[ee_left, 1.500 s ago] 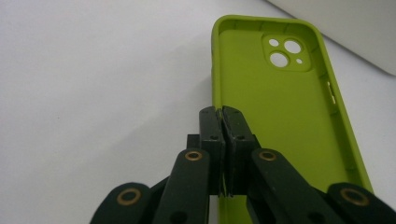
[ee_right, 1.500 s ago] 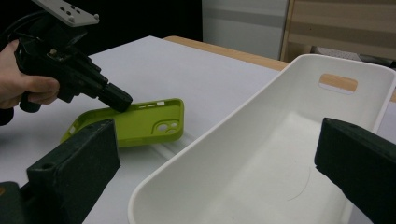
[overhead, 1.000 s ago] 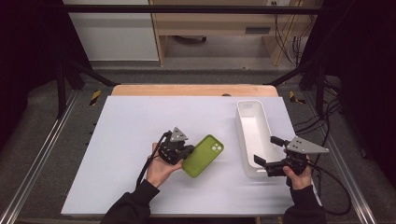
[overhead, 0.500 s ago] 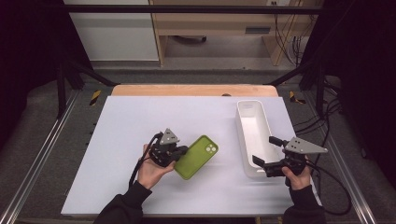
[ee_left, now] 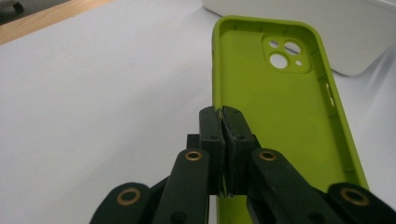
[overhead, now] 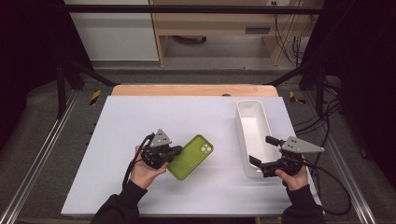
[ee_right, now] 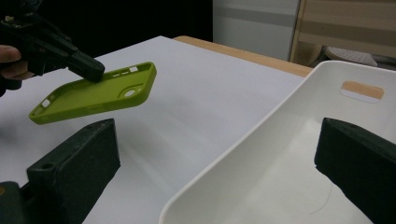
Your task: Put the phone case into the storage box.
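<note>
Left gripper (ee_left: 222,111) clenched on phone case (overhead: 190,156) edge; right gripper (overhead: 264,151) released, straddling tray (overhead: 243,140) wall. Keep the case level, carry toward 3 o'clock.

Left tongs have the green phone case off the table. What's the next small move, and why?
Probably carry the phone case right, toward the white bin. The left tongs are pinched shut on its edge, and in the right gripper view it hangs tilted clear of the table. The right tongs stand open around the bin's near end, seemingly ready to steady it, and no object lies inside.
</note>
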`<state>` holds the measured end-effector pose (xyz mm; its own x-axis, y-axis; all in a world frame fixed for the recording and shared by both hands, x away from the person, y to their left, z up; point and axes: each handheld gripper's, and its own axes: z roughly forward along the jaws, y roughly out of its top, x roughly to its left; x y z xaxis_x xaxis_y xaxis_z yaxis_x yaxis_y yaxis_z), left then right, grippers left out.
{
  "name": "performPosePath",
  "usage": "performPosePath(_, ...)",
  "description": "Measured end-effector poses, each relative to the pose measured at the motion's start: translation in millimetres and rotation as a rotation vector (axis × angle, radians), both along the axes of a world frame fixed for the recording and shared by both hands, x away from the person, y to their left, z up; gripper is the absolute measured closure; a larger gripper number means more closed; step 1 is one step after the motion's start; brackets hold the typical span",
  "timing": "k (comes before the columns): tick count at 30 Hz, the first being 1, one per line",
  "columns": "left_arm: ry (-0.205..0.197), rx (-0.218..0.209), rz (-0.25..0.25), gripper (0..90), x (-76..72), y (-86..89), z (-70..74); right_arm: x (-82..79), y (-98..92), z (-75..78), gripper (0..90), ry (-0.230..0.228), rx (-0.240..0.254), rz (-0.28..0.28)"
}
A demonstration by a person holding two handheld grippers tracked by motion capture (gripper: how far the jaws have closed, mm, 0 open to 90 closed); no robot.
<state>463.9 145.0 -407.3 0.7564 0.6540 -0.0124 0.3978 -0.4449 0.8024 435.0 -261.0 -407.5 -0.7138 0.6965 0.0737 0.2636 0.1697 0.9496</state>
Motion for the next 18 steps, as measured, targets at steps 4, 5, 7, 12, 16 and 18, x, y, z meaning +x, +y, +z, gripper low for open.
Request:
performPosePath(4,0.002,-0.006,0.004,87.8,-1.3,6.3,-1.3,-0.9,6.0,2.7,0.5,-0.001,-0.012,0.011)
performPosePath(5,0.003,-0.008,0.004,87.8,-1.4,7.2,-1.7,-1.5,8.3,3.7,0.5,-0.002,-0.019,0.011)
performPosePath(7,0.005,-0.012,0.006,87.7,-1.8,9.5,-2.2,-1.9,11.0,5.0,0.5,-0.005,-0.026,0.019)
performPosePath(12,-0.005,-0.016,0.002,87.8,-4.2,12.1,-0.6,-3.3,19.0,8.4,0.6,0.000,-0.033,0.034)
performPosePath(16,-0.011,-0.024,-0.001,87.8,-5.9,13.8,1.8,-3.9,24.7,10.1,0.6,0.004,-0.037,0.044)
performPosePath(18,-0.016,-0.024,0.002,87.7,-6.9,13.9,2.6,-4.0,27.8,10.4,0.6,0.009,-0.038,0.048)
